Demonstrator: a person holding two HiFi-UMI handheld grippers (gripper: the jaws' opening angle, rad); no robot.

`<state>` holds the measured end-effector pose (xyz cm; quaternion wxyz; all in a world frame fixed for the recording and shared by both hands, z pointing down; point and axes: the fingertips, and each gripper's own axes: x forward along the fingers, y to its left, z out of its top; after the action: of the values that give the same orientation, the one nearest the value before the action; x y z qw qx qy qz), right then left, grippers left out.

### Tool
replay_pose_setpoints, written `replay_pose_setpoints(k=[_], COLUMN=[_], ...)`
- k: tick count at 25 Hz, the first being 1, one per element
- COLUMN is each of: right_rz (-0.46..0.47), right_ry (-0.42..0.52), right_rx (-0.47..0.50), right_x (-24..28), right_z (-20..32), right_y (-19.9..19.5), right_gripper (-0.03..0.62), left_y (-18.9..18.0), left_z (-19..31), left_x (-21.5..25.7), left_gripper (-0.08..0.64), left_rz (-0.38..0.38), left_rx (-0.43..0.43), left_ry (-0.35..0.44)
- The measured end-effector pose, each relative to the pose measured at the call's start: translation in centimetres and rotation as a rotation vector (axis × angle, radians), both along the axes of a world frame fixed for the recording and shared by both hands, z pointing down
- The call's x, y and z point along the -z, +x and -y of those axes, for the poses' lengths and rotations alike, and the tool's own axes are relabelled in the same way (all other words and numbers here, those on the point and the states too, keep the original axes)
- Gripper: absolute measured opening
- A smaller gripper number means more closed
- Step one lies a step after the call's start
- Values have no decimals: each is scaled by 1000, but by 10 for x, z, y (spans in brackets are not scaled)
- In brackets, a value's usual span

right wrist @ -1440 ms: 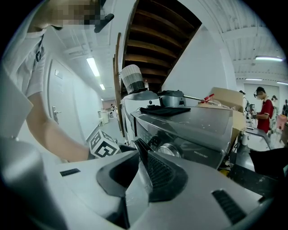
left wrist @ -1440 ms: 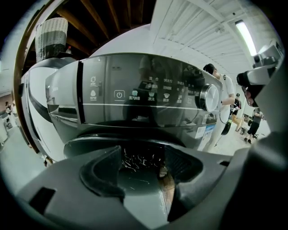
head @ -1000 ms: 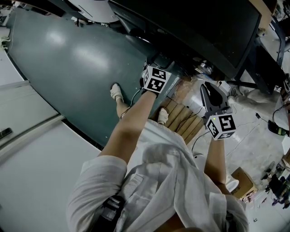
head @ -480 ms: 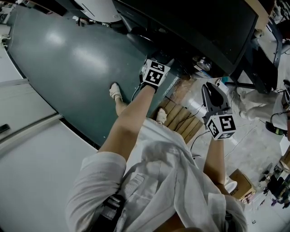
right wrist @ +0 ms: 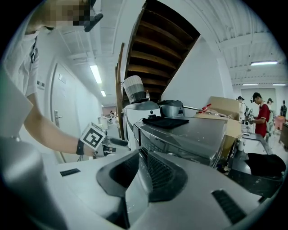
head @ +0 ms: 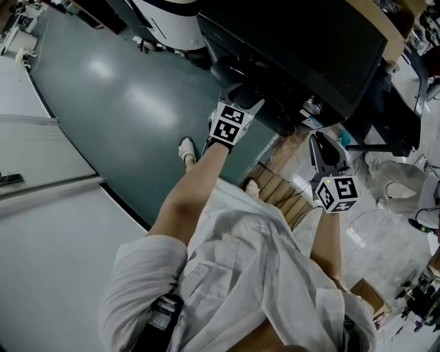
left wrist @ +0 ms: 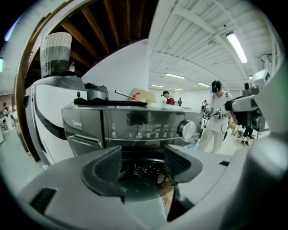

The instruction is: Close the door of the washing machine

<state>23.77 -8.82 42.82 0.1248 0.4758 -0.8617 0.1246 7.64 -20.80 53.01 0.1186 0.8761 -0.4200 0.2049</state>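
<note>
The dark grey washing machine (head: 309,41) stands in front of me; its control panel (left wrist: 144,128) and knob (left wrist: 186,129) fill the left gripper view. Below the panel a dark round opening or glass (left wrist: 139,175) shows between the jaws; whether it is door or drum I cannot tell. My left gripper (head: 249,96) (left wrist: 141,168) is open and empty, held up close to the machine's front. My right gripper (head: 322,146) (right wrist: 140,173) hangs back on the right, its pads together with nothing between them. It looks along the machine's top (right wrist: 193,130).
A black cloth (right wrist: 164,121) and a pot (right wrist: 171,108) lie on the machine. A white appliance (head: 168,14) stands to its left, and a wooden pallet (head: 282,185) lies under it with cables. A cardboard box (head: 364,292) sits at the lower right. People (left wrist: 218,112) stand behind.
My left gripper has risen and moved in toward the machine's front, still open. The right gripper has lifted slightly. The head view has shifted, so the machine looks nearer.
</note>
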Motion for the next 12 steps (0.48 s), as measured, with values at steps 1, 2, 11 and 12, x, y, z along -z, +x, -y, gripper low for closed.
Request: replay_pose_setpoints(k=[1,2,11,12], right_rz=[7,12,65,72], right_ry=[9,19,129,142], right_rx=[0,0,3,3], right_x=[5,9,55,60], right_z=[-2,-5,-17,-18], right_y=[-1,-2,-8,-8], right_gripper=[78,78,73,72], left_y=[-3,-7,-39,-41], left_z=[-6,-12,-67,-74], left_x=[15,29,146,156], left_gripper=[299,295,237,228], left_rz=[-8,-16,-114,-117], left_rx=[-1,0,31,34], left_ry=[24,47,261,286])
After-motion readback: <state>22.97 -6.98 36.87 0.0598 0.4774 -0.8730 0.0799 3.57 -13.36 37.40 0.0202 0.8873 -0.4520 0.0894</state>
